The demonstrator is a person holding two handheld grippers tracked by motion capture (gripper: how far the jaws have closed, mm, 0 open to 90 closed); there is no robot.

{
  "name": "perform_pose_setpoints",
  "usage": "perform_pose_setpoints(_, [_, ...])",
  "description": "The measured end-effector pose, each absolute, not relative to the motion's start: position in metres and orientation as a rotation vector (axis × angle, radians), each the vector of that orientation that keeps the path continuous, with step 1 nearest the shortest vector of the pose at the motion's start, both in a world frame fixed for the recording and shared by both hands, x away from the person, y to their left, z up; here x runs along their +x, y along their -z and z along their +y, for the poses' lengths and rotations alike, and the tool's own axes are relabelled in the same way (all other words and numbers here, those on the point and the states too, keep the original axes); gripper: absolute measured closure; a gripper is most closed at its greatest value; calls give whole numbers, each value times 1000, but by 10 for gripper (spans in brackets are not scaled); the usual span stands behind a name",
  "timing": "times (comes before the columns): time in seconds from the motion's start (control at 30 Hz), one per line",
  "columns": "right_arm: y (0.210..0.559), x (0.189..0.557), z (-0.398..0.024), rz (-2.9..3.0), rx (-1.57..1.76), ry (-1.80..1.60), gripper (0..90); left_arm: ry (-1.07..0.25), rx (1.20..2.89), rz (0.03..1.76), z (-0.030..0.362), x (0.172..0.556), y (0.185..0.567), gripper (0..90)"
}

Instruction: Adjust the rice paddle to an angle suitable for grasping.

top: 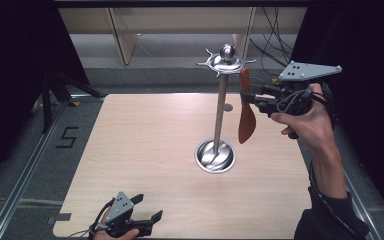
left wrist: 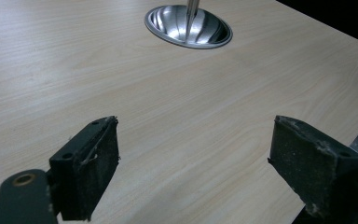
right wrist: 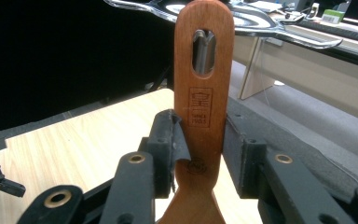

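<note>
A steel utensil stand [top: 220, 107] rises from a round base [top: 215, 156] at mid-table, with a ring of hooks [top: 226, 61] on top. My right gripper [top: 249, 96] is shut on the handle of a wooden spatula [top: 246, 122], which hangs blade down just right of the pole. In the right gripper view the spatula [right wrist: 204, 70] stands upright between the jaws [right wrist: 200, 140], and a hook tip [right wrist: 204, 51] shows through the slot in its handle. My left gripper [top: 149, 206] rests open near the table's front edge. Its jaws [left wrist: 196, 154] hold nothing and point toward the base [left wrist: 168, 23].
The light wooden table [top: 145, 150] carries nothing else. Beyond its far edge are pale furniture legs [top: 122, 40] and loose cables [top: 272, 45]. Metal rails [top: 25, 175] run along the floor at the left, and dark curtains close both sides.
</note>
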State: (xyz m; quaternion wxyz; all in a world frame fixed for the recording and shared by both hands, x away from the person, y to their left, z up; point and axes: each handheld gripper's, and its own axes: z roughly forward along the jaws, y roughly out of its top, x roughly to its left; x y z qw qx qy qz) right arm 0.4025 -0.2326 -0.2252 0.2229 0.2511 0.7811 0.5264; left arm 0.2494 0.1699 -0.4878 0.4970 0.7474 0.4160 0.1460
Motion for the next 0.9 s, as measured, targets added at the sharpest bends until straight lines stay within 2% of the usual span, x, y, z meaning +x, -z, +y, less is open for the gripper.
perform_pose_setpoints(0.4, [237, 400, -234, 2128, 725, -1501, 656, -337, 1803, 1006, 169, 250, 488, 149])
perform_pose_setpoints(0.9, [264, 374, -258, 2052, 794, -1525, 526, -347, 1822, 1010, 171, 250, 488, 150])
